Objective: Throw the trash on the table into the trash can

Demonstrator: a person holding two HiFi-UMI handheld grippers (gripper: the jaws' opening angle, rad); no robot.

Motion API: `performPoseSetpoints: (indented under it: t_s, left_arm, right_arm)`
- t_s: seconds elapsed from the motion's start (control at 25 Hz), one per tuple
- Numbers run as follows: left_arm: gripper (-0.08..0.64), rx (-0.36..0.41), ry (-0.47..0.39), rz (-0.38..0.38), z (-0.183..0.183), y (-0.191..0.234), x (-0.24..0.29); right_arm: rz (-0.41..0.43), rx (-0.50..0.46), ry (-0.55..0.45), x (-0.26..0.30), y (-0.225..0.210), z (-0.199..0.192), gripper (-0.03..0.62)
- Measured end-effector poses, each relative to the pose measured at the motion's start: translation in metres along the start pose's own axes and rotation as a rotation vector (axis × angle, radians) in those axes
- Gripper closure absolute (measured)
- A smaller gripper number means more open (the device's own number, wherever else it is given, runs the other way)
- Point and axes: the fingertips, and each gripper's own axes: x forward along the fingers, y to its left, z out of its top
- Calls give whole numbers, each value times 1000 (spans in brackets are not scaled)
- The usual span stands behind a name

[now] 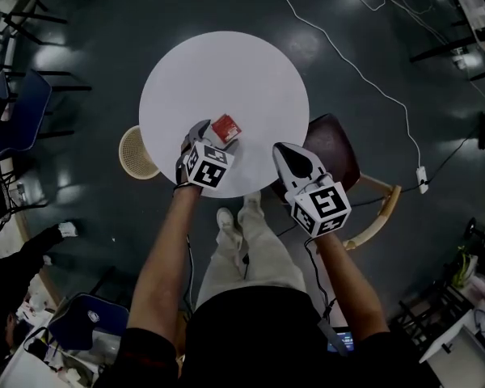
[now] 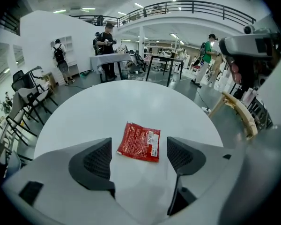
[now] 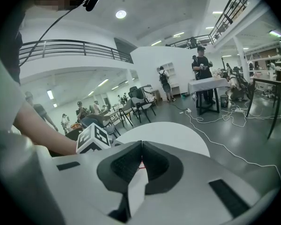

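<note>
Left gripper (image 2: 138, 156) hangs wide open above the table (image 1: 226, 63), its jaws framing the flat red wrapper (image 2: 139, 141) without touching it, lined up for a pinch. Right gripper (image 3: 141, 161) is shut on nothing, parked aside. Basket (image 1: 136, 152) at the table's edge is likely the bin.

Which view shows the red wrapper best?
The left gripper view: the red wrapper lies flat on the white table, whole and close. The head view shows it small, beside the left gripper; the right gripper view, only a red sliver behind shut jaws.
</note>
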Motion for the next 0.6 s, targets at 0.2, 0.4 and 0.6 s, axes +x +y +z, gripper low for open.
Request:
performPoseSetpoints:
  t_s: [0.2, 0.4, 0.6]
  left_arm:
    - [192, 5, 38, -7, -4, 2, 14]
    - [193, -11, 68, -34, -5, 2, 16]
    - [231, -11, 97, -35, -5, 0, 14]
  right_arm:
    - [0, 15, 12, 5, -4, -7, 574]
    - [-2, 22, 18, 4, -8, -9, 574]
    - [3, 28, 17, 2, -4, -10, 574]
